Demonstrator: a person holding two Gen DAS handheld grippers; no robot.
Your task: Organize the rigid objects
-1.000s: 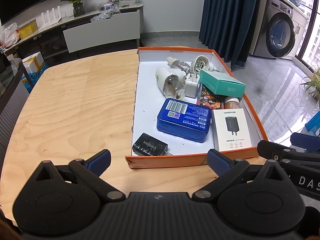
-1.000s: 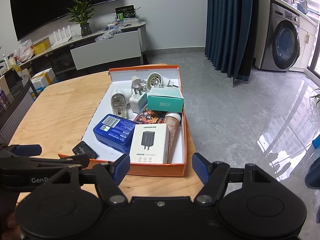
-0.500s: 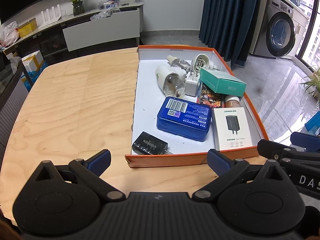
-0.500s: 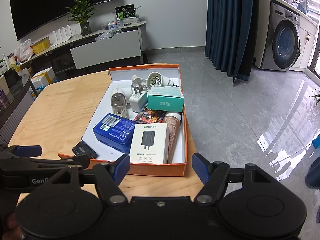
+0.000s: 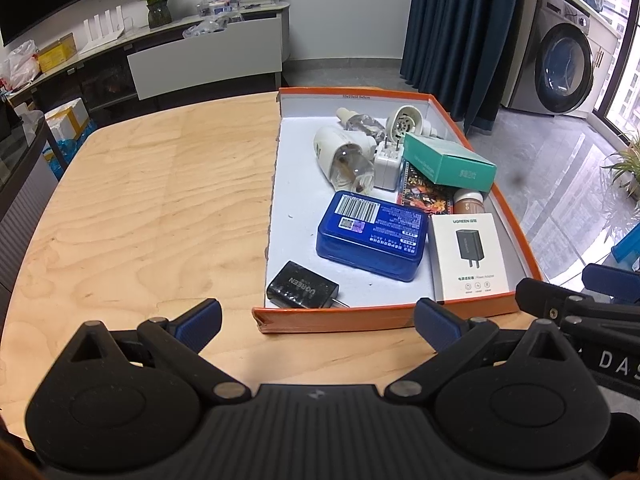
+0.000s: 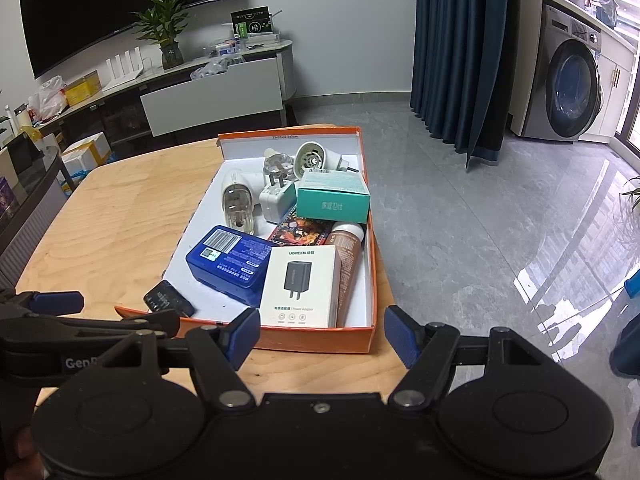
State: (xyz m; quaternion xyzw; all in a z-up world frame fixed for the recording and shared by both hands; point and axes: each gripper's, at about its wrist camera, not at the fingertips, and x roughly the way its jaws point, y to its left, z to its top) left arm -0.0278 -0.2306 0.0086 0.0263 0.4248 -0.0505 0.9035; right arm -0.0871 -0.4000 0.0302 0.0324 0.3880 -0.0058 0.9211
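The left gripper [image 5: 316,320] hovers over the pale wooden tabletop [image 5: 140,200] with its blue-padded fingers [image 5: 200,314] spread wide, holding nothing. Just ahead of them sits the shallow orange cardboard box [image 5: 340,318]. Inside, nearest the fingers, lie a black charger block [image 5: 302,290], a blue plastic case [image 5: 372,236] and a white adapter carton [image 5: 470,258]. The right gripper [image 6: 320,334] also has its fingers [image 6: 244,332] parted and empty, just short of the box's near wall [image 6: 320,338].
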